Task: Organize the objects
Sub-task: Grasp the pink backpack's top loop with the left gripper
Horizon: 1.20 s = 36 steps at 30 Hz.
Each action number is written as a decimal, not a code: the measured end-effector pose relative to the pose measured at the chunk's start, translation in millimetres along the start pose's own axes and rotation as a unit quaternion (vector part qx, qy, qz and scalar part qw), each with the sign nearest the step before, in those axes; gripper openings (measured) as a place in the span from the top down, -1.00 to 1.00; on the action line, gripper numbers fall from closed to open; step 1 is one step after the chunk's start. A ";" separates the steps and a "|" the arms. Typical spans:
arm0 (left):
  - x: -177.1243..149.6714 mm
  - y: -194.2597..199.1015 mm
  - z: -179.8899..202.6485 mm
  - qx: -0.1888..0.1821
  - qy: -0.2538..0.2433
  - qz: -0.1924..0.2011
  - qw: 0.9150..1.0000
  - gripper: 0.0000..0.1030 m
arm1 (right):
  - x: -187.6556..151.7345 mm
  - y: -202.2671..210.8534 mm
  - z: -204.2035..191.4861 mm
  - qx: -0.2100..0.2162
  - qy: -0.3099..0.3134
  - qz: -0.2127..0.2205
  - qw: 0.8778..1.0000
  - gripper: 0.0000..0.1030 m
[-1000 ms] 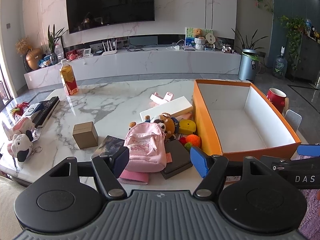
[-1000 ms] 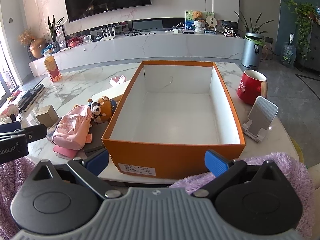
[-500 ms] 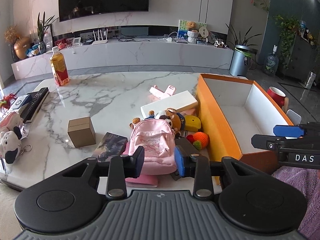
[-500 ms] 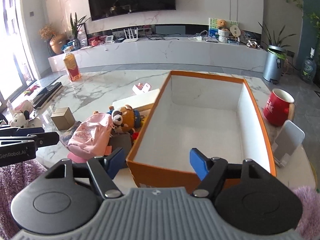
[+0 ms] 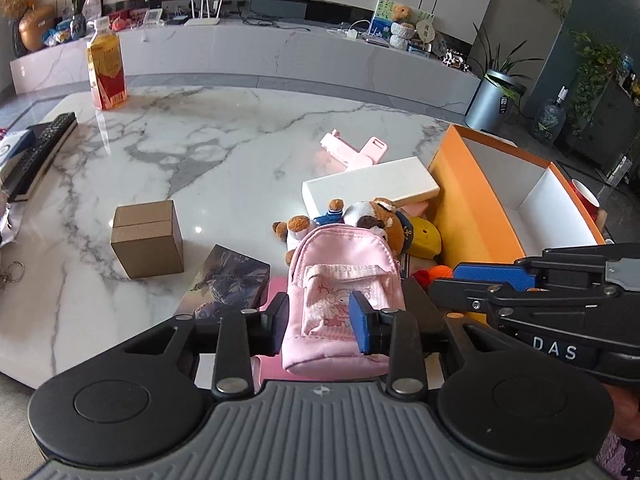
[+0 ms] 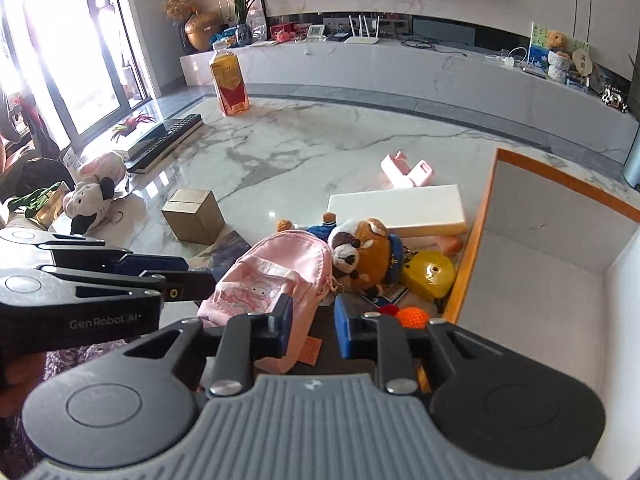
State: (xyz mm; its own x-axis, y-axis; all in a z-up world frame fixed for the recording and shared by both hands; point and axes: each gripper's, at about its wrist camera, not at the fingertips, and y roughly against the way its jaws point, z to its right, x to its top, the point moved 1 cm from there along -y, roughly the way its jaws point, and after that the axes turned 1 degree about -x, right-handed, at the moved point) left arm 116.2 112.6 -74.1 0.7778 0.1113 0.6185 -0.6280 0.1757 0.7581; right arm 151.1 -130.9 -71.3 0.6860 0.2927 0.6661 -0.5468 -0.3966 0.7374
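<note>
Orange box (image 5: 472, 216): far end cut off by right tool (image 5: 492, 280). Dark book (image 5: 232, 280): near corner hidden behind left tool (image 5: 320, 326). Pink backpack (image 6: 276, 272): lower part hidden behind right tool. Television: cut off at top edge. Shelf items: too small to identify.

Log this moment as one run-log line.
left gripper: opening, around pink backpack | right gripper: closing, nothing between | orange box: empty

The white marble table (image 5: 240, 152) carries grey veining. The small pink fabric backpack (image 5: 344, 288) bears a pink cartoon print, beside a plain brown cardboard cube (image 5: 148, 240). The large cardboard box (image 5: 472, 208) is orange outside, white inside.
</note>
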 end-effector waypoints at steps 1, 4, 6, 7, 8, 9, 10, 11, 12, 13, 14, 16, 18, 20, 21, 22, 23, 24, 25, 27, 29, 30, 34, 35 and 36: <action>1.9 -6.7 -3.2 -0.005 0.006 -0.008 1.000 0.07 | 2.1 -7.4 0.1 0.001 0.000 -0.008 1.000 0.53; 4.5 -24.0 -12.9 -0.022 0.027 -0.031 0.999 0.04 | 5.5 -26.9 0.1 0.001 0.003 -0.029 1.000 0.53; 5.1 -32.7 -17.1 -0.031 0.036 -0.043 0.998 0.04 | 5.6 -35.1 1.0 -0.003 0.005 -0.039 0.999 0.55; 6.0 -37.6 -18.2 -0.034 0.039 -0.048 0.997 0.04 | 5.3 -38.3 1.2 -0.004 0.007 -0.043 0.999 0.58; 6.4 -41.1 -19.6 -0.039 0.043 -0.052 0.997 0.04 | 5.0 -42.3 1.3 -0.005 0.009 -0.048 0.999 0.59; 6.6 -43.7 -21.1 -0.044 0.046 -0.054 0.997 0.03 | 4.5 -45.6 2.5 -0.002 0.007 -0.051 0.999 0.60; 7.3 -46.5 -22.8 -0.048 0.051 -0.056 0.996 0.02 | 4.1 -47.4 3.4 0.000 0.005 -0.052 0.999 0.60; 8.3 -49.5 -23.5 -0.050 0.054 -0.058 0.996 0.02 | 3.7 -48.7 3.9 0.002 0.004 -0.053 0.999 0.60; 8.8 -51.6 -24.4 -0.053 0.057 -0.061 0.995 0.02 | 3.7 -50.3 4.4 0.003 0.004 -0.054 0.999 0.60; 8.9 -53.5 -25.0 -0.055 0.059 -0.063 0.995 0.02 | 3.5 -51.0 4.8 0.003 0.004 -0.055 0.998 0.60; 9.1 -55.7 -25.1 -0.054 0.059 -0.066 0.995 0.04 | 3.3 -51.4 5.1 0.005 0.004 -0.055 0.998 0.60; 7.4 -58.2 -25.4 -0.053 0.062 -0.066 0.995 0.14 | 2.4 -52.6 5.1 0.008 0.003 -0.057 0.998 0.60; 6.3 -55.9 -26.0 -0.045 0.068 -0.055 0.995 0.39 | 1.3 -54.2 4.4 0.009 0.002 -0.058 0.998 0.60; 8.0 -46.6 -25.1 -0.042 0.064 -0.038 0.996 0.54 | 1.3 -54.4 2.6 0.004 0.006 -0.057 0.998 0.60; 9.3 -40.2 -23.8 -0.040 0.059 -0.027 0.997 0.59 | 1.8 -52.9 2.2 0.002 0.006 -0.055 0.998 0.60; 10.8 -32.8 -22.1 -0.030 0.050 -0.016 0.998 0.61 | 2.6 -50.2 2.8 0.005 0.002 -0.051 0.999 0.60; 12.3 -25.9 -20.5 -0.014 0.037 -0.005 0.999 0.62 | 3.4 -48.1 3.6 0.008 -0.006 -0.049 0.999 0.60; 12.8 -19.3 -19.6 0.005 0.024 0.002 1.000 0.63 | 4.0 -45.9 5.1 0.014 -0.019 -0.049 0.999 0.60; 13.1 -12.6 -19.4 0.024 0.008 0.008 1.000 0.63 | 3.7 -44.1 5.9 0.022 -0.032 -0.051 0.998 0.58; 12.3 -2.3 -21.0 0.044 -0.013 0.010 0.999 0.63 | 1.9 -42.3 5.0 0.041 -0.056 -0.060 0.996 0.55; 8.6 4.9 -23.3 0.068 -0.036 0.007 0.997 0.63 | -2.0 -44.6 0.8 0.063 -0.075 -0.074 0.992 0.55; 6.6 7.3 -23.8 0.085 -0.047 0.007 0.995 0.63 | -4.3 -47.1 -1.9 0.073 -0.084 -0.081 0.990 0.54; -3.8 9.8 -29.7 0.119 -0.076 -0.002 0.990 0.63 | -14.1 -61.6 -14.2 0.086 -0.115 -0.108 0.984 0.50; -5.3 8.3 -31.8 0.115 -0.072 -0.005 0.991 0.63 | -15.6 -65.0 -16.2 0.086 -0.120 -0.114 0.983 0.46; -7.7 6.0 -33.0 0.120 -0.075 -0.007 0.990 0.63 | -17.6 -70.4 -18.3 0.080 -0.128 -0.122 0.981 0.37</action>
State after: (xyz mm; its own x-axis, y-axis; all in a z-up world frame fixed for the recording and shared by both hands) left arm 107.2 145.1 -81.1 0.7855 -0.0382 0.6177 -0.6189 -0.0636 0.7829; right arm 168.7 -92.2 -132.8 0.8967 0.1763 0.4060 -0.2819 -0.4796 0.8310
